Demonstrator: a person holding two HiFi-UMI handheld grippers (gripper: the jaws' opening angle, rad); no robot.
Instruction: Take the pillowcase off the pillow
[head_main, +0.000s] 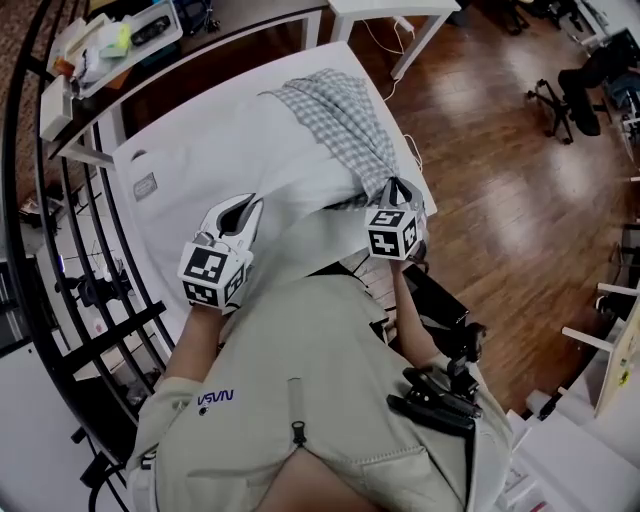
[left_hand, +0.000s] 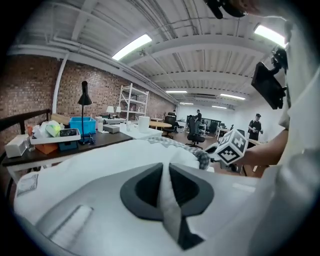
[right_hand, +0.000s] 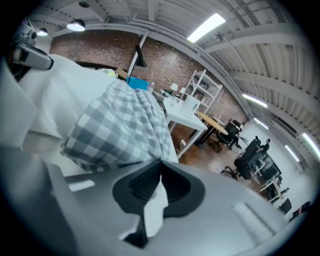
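Note:
A pillow lies across the white mattress (head_main: 160, 150); its near part is white cloth (head_main: 255, 150) and its far right part is grey-checked cloth (head_main: 340, 115), gathered toward my right gripper. At the pillow's near left edge my left gripper (head_main: 243, 212) is shut on a fold of the white cloth (left_hand: 165, 187). At the near right corner my right gripper (head_main: 398, 190) is shut on a strip of white cloth (right_hand: 156, 202), with the checked cloth (right_hand: 117, 127) bunched just ahead of its jaws. The left gripper view also shows the right gripper's marker cube (left_hand: 231, 147).
A dark desk (head_main: 200, 55) with a white tray of small items (head_main: 110, 45) runs behind the mattress. A black metal railing (head_main: 95, 300) stands on the left. To the right are wooden floor (head_main: 500, 170), a white table (head_main: 400, 12) and an office chair (head_main: 575, 95).

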